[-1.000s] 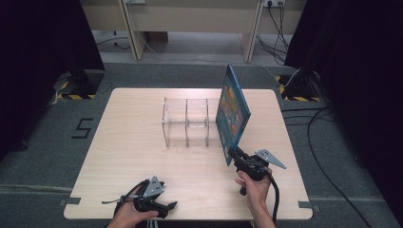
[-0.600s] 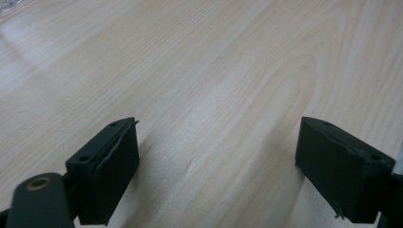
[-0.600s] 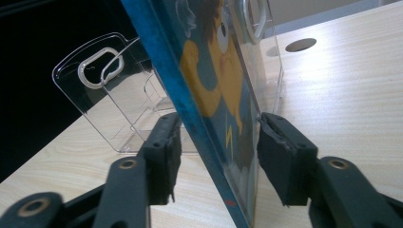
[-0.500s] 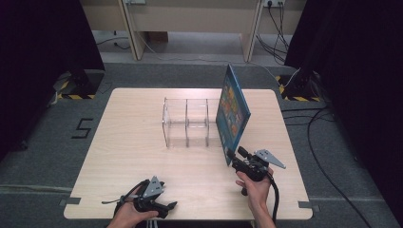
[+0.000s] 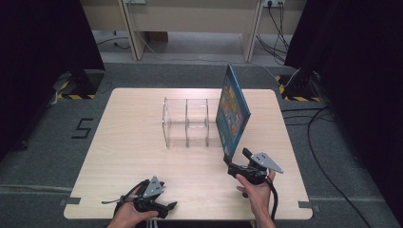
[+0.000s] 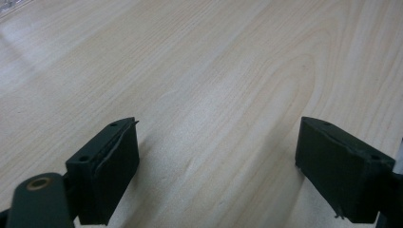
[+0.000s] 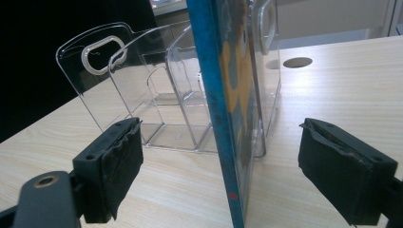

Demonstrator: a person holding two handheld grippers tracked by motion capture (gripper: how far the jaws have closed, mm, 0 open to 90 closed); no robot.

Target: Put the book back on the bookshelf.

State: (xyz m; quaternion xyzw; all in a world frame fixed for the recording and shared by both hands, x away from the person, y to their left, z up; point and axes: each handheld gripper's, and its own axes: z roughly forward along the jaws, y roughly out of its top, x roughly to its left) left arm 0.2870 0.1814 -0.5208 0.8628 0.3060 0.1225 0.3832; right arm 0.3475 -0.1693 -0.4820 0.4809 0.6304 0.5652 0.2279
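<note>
Blue book (image 5: pixel 232 110) stands upright right of frame centre, leaning in the right-hand slot of the clear rack (image 5: pixel 186 122); same place as a second ago. Right gripper (image 5: pixel 236 165) sits just below the book's lower corner, its jaws having just been opening and now spread wide, the book's edge between them, untouched (image 7: pixel 214 114). Left gripper (image 5: pixel 167 207), lower left of frame, unmoved, jaws spread over bare table (image 5: pixel 128 142).

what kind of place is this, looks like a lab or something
Probably a lab or recording room, not a home: a bare wooden table on grey carpet, black curtains at both sides, cables trailing over the floor, and hazard-striped stand bases beside the table.
</note>
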